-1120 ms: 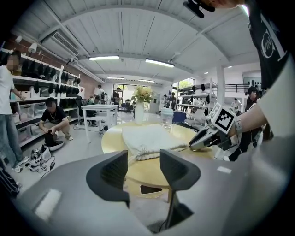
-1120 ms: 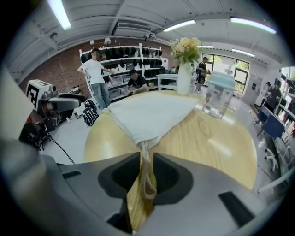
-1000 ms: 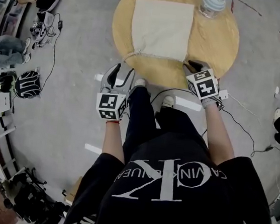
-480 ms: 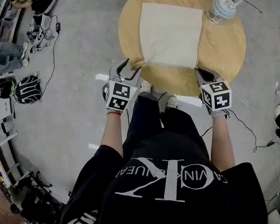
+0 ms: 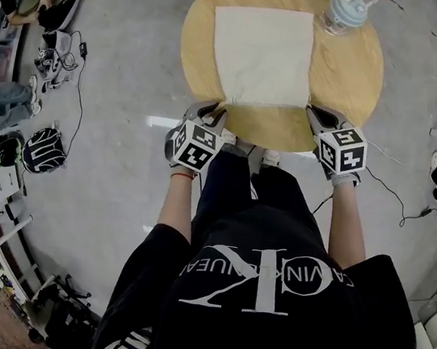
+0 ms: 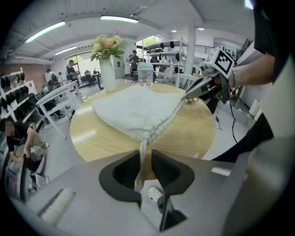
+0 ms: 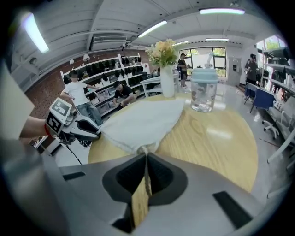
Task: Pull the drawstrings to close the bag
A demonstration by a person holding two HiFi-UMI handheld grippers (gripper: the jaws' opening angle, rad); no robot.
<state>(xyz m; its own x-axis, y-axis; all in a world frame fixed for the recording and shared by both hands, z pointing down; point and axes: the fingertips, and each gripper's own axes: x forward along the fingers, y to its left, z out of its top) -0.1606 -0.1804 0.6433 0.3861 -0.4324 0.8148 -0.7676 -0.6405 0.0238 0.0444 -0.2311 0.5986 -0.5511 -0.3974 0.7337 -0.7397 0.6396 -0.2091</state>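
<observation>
One drawstring [image 7: 146, 178] tight in right gripper [image 7: 145, 157]

Your round wooden table [image 5: 348, 83] stands on a grey floor [image 5: 110, 156]. A flat cream cloth bag [image 5: 261, 52] lies across its middle, mouth along the rim nearest you, with a drawstring [image 6: 143, 145] leaving each near corner past the edge. A clear jar [image 5: 343, 11] with a pale blue lid stands far right, near the bag's corner. A white vase [image 7: 167, 80] of flowers stands at the far rim.
</observation>
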